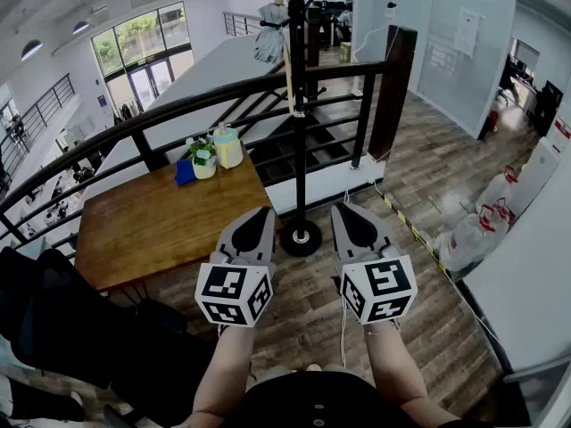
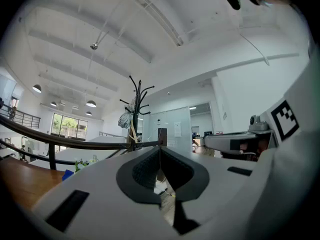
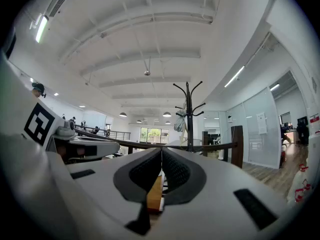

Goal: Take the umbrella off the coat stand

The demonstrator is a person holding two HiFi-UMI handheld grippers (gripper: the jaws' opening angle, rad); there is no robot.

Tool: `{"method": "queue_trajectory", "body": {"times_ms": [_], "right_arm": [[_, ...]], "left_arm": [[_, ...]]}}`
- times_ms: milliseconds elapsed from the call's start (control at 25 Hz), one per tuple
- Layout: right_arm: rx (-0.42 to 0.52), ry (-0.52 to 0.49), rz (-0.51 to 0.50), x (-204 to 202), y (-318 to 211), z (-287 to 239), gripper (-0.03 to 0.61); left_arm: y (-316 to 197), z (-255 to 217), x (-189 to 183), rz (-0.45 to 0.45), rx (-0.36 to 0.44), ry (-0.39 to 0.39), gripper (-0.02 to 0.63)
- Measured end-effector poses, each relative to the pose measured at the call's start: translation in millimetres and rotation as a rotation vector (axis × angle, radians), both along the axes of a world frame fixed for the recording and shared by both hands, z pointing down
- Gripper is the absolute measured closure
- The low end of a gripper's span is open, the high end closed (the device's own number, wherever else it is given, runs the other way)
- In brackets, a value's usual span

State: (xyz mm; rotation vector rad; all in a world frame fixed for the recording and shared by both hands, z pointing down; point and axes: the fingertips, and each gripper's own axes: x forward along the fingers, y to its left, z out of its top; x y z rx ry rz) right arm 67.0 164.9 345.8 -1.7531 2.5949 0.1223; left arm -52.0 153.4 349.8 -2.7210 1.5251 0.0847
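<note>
Nothing of the task appeared done. The tall black metal coat stand [image 1: 297,105] stood on its round base just ahead, and the pale grey folded umbrella [image 1: 270,38] still hung from a hook near its top, on the left of the pole. The left tool [image 1: 263,212] and the right tool [image 1: 342,210] were held side by side and level, facing the stand. Each was clenched with nothing between its jaws, and both were well short of the umbrella. The reach, the grasp and the lift off the hook all seemed left to do.

The room was a bright, white-ceilinged upper level with glass partitions and a grey-brown plank floor [image 1: 419,168]. A dark metal railing [image 1: 178,105] ran behind the stand. The brown wooden worktop [image 1: 152,226] stood just left of the stand's base. At its far edge were a pale yellow jug [image 1: 229,147], a small potted plant [image 1: 203,160] and a blue cloth [image 1: 185,172].
</note>
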Motion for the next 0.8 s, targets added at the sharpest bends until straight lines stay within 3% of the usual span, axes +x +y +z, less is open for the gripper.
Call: {"method": "queue_trajectory", "body": {"times_ms": [440,800], "right_arm": [[-0.091,-0.002,-0.020,-0.3,-3.1,43.9,0.551],[-0.069,-0.002,-0.105,-5.2,-10.3,34.1,0.549]], "left_arm": [[-4.6,32.4,-16.8,-0.001,-0.041,-0.049,0.597],[-12.3,36.0,-4.9,0.025,-0.046,-0.071,0.597]]}}
